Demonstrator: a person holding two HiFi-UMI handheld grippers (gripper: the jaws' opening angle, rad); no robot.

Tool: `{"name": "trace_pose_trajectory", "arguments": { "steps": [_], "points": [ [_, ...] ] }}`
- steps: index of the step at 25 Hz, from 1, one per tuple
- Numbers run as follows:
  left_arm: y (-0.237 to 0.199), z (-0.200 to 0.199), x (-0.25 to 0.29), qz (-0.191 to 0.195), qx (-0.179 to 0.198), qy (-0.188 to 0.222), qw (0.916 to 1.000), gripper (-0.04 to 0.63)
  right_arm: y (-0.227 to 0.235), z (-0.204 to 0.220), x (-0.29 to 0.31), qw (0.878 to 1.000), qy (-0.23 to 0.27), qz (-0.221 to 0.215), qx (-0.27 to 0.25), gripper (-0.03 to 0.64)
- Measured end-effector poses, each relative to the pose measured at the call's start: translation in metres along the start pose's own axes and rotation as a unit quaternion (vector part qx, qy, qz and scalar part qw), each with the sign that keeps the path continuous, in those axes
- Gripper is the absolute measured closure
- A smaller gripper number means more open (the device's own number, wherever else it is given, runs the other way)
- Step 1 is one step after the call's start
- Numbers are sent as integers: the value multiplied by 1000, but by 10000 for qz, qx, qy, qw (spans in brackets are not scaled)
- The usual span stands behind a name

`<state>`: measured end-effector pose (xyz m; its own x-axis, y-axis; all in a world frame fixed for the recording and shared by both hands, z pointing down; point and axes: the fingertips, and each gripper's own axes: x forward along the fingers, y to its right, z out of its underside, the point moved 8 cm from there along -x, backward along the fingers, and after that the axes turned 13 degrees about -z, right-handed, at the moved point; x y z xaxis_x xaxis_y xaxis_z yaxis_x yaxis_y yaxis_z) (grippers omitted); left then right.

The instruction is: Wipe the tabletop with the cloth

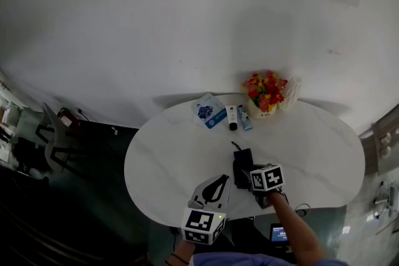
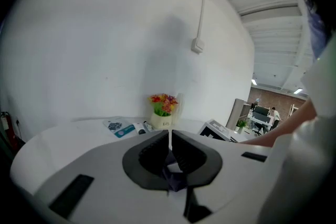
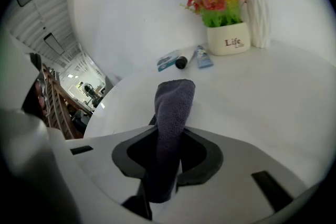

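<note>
The left gripper [image 2: 169,139] sits low over the near edge of the bench [image 1: 181,152], roughly level and aimed at the far wall. Its fingers [image 2: 152,152] are drawn together with only a thin slit between them, and nothing can be made out in their grip.

Just to its right, and a little farther onto the bench, the dark cloth [image 3: 176,102] runs as a folded strip through the right gripper [image 3: 170,134]. That gripper's fingers [image 3: 202,157] are closed on the strip partway along, and the free end sticks out ahead toward the far side. In the head view the free end seems to lie on the bench.

The cloth looks like terry: light, soft and limp, so it should sag and bunch rather than hold a shape. The grip partway along the folded strip leaves a pad in front to drag flat over the smooth top. A pinch nearer one corner would probably let it trail and roll up.

The right gripper tilts down toward the bench, and the forearm [image 1: 293,227] comes in from the near right. The flower pot [image 3: 227,39] and the tubes [image 3: 191,59] stand well apart at the far edge.
</note>
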<state>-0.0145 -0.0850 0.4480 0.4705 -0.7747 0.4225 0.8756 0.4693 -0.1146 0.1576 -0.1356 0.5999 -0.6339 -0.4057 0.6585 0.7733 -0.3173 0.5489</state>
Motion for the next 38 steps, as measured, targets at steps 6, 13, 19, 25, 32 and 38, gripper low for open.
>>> {"name": "trace_pose_trajectory", "arguments": {
  "steps": [6,13,19,25,32,38],
  "points": [
    [61,-7,25,356,135,21,9993,569,57,16,-60,9990,231,272,282,517],
    [131,-7,53,835,321,-26,9960,569,117,36,-129,9966,425,603,356,517],
    [197,-15,72,1371,554,-5,9890,569,165,58,-189,9917,649,931,608,517],
    [246,-17,81,1923,931,-26,9769,569,207,80,-242,9855,810,1271,781,517],
    [286,-18,88,2290,1172,-100,9663,569,258,117,-314,9712,1096,1772,1158,517],
    [303,-16,90,2475,1350,-179,9593,569,297,148,-373,9504,1239,2422,1507,517]
  ]
}}
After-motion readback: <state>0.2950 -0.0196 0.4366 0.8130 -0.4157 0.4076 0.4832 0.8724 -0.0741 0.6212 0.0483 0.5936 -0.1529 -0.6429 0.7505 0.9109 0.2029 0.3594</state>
